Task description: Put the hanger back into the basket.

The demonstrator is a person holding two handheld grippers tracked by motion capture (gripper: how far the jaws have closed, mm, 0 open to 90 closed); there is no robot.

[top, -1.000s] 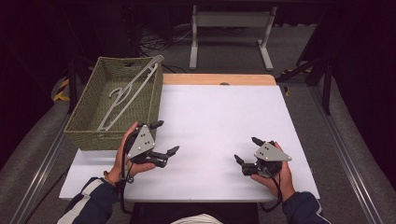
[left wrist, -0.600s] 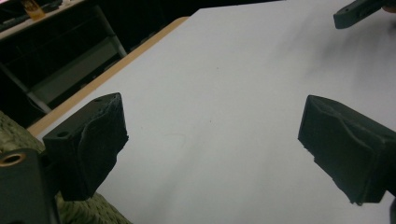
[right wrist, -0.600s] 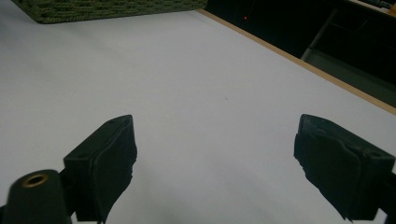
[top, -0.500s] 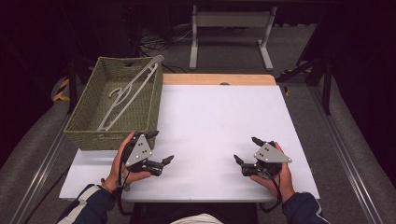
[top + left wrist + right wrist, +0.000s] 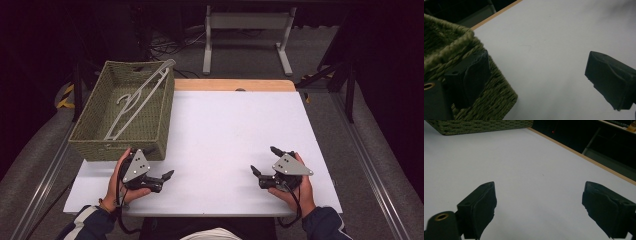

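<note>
Nearest the person, the left black two-jaw gripper [image 5: 159,169] is resting on the white rectangular tabletop [image 5: 225,135], just beside the near right corner of the olive-green woven rectangular basket [image 5: 90,120]. Its jaws are standing wide apart and gripping nothing; in the left gripper view one jaw is lying against the basket's [image 5: 446,47] woven wall while the other is hanging over bare tabletop [image 5: 544,45]. The right black two-jaw gripper [image 5: 264,161] is sitting well to the right of the basket, also near the table's front edge, its jaws spread wide and empty, pointing toward the basket [image 5: 479,126] across open tabletop [image 5: 524,170]. Farther off, a pale grey plastic clothes hanger [image 5: 137,100] is lying inside the basket, slanting from its near left part up onto its far right corner, well apart from both grippers
</note>
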